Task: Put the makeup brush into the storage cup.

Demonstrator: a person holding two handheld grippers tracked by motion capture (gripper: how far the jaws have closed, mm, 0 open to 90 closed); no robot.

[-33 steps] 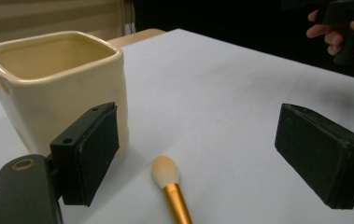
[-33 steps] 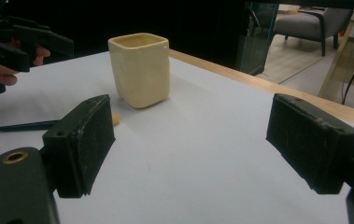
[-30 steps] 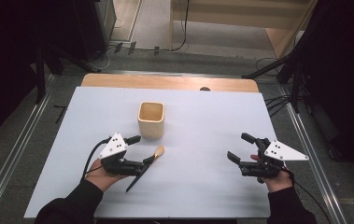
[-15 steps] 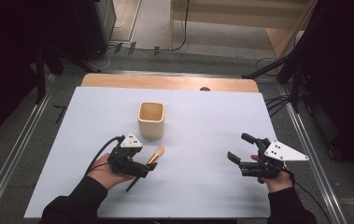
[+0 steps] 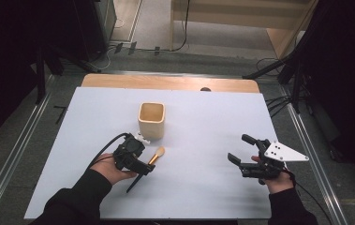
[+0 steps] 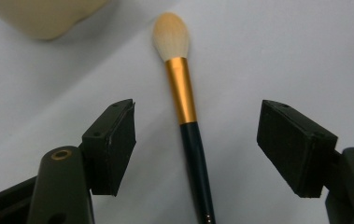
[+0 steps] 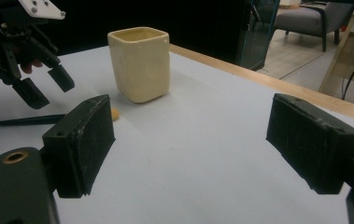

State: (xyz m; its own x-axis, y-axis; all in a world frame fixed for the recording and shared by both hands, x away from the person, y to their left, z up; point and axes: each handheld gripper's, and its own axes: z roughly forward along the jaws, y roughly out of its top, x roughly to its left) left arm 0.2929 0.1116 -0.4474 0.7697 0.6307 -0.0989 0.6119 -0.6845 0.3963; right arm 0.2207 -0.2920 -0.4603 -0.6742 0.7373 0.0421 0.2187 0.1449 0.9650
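A makeup brush (image 6: 184, 93) with cream bristles, a gold ferrule and a dark handle lies flat on the white table top (image 5: 203, 187), just in front of a cream square cup (image 5: 151, 120). My left gripper (image 5: 142, 166) points down over the brush (image 5: 158, 152). Its jaws stand either side of the handle without touching it (image 6: 198, 109), and they have just been closing. My right gripper (image 5: 240, 148) rests low at the table's right, open with nothing between its jaws (image 7: 193, 112). The right gripper view shows the cup (image 7: 139, 63), the brush handle (image 7: 25, 120) and the left gripper (image 7: 48, 91).
The table's wooden far edge (image 5: 166, 83) lies beyond the cup. Metal rails (image 5: 11, 159) run along both sides of the table. Cables (image 5: 278, 101) trail on the floor at the back right.
My left gripper has shifted right over the brush and tipped downward, and its jaws have narrowed around the handle. The right gripper, brush and cup have stayed put.
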